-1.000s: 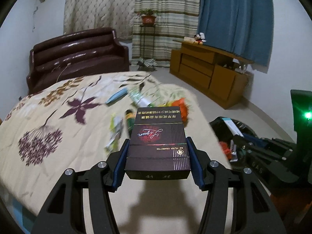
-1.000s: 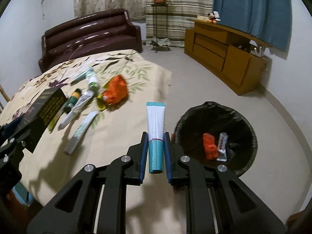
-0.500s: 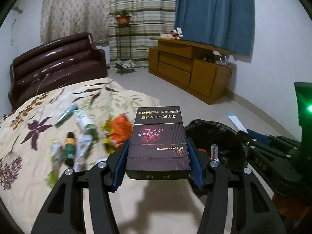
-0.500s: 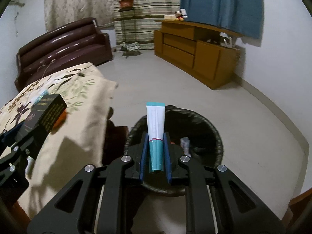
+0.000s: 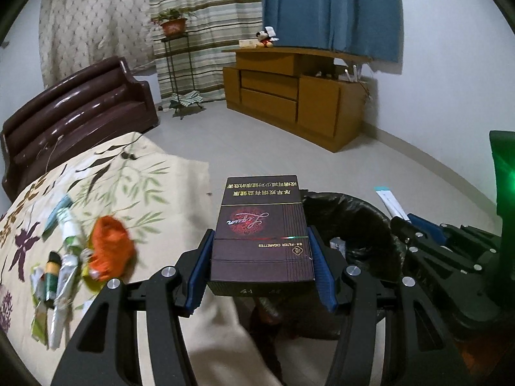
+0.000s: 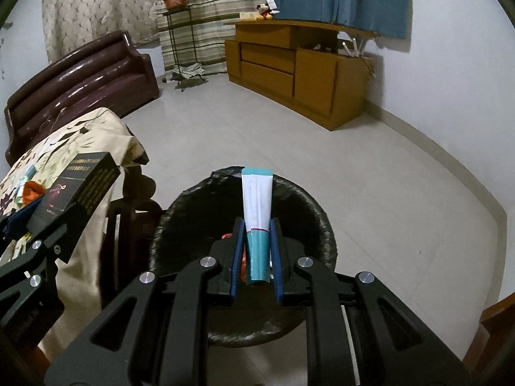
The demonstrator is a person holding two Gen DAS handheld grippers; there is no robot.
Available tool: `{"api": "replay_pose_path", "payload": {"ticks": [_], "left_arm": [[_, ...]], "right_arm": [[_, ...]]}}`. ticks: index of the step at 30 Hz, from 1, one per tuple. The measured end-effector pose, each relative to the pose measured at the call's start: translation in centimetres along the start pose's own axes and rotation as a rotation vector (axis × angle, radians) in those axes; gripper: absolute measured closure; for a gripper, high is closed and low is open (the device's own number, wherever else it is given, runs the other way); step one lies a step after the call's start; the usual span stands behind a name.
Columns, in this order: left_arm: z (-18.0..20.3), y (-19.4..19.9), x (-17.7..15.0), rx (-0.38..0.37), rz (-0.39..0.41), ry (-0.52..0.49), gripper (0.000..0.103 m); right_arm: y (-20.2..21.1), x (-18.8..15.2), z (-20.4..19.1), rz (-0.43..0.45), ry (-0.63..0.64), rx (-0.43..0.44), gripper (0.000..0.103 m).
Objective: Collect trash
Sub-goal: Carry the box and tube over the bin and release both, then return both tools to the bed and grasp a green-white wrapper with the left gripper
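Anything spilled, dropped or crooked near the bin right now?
Nothing stands out. The right tongs hold the tube upright over the bin; the left tongs grip the cigarette box squarely. The remaining trash lies on the bed, none visible on the floor.

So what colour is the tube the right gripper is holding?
White with a teal end, the tube shows best in the right wrist view.

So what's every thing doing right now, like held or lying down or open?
Left gripper: shut on the cigarette box.
Cigarette box: held flat, closed.
Right gripper: shut on the tube.
Tube: held, sticking out over the bin.
Trash bin: open, black bag inside, some trash in it.
Orange wrapper: crumpled, lying on the bed.
Cabinet drawers: closed.
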State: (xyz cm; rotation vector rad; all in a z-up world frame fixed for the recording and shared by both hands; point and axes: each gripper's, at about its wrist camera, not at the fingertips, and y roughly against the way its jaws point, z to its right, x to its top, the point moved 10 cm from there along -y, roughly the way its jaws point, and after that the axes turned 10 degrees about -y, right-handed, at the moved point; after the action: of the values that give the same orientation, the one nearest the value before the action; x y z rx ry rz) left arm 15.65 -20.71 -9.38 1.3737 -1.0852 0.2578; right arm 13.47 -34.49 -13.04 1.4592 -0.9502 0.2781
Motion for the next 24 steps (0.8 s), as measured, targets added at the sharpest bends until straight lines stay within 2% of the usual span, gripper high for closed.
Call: {"api": "replay_pose_path", "payload": {"ticks": [7,10,12,17,23,24], "left_arm": [[1.7,-2.2,0.8,-0.002,-0.025,-0.025,0.048],[2.2,-2.9,0.7,-0.01,-0.045,-0.037,0.047],[2.2,-3.2,0.3,-0.012,-0.056,-0.036,0.047],[2.3,-3.3,0.4,-0.002,-0.059,-0.037,0.037],[1.6,-2.5,0.4,0.003,-0.049,-0.019,0.031],[1.4,-2.2,0.3,0.005,-0.046,-0.012,0.031]], "right_arm": [[-2.0,0.4,1.2,-0.015,-0.019,0.0,0.087],[-2.6,0.4,1.4,-0.026,-0.029,0.013,0.085],[-2.9,0.4,1.6,-0.031,-0.035,0.012,0.079],[-2.8,0.5,2.1,-0.027,-0.047,0.004,0.078],[-1.9,0.6,2.2,-0.015,-0.055,0.0,0.076],[-1.6,0.6,2.1,-0.011,-0.054,0.001,0.073]]}}
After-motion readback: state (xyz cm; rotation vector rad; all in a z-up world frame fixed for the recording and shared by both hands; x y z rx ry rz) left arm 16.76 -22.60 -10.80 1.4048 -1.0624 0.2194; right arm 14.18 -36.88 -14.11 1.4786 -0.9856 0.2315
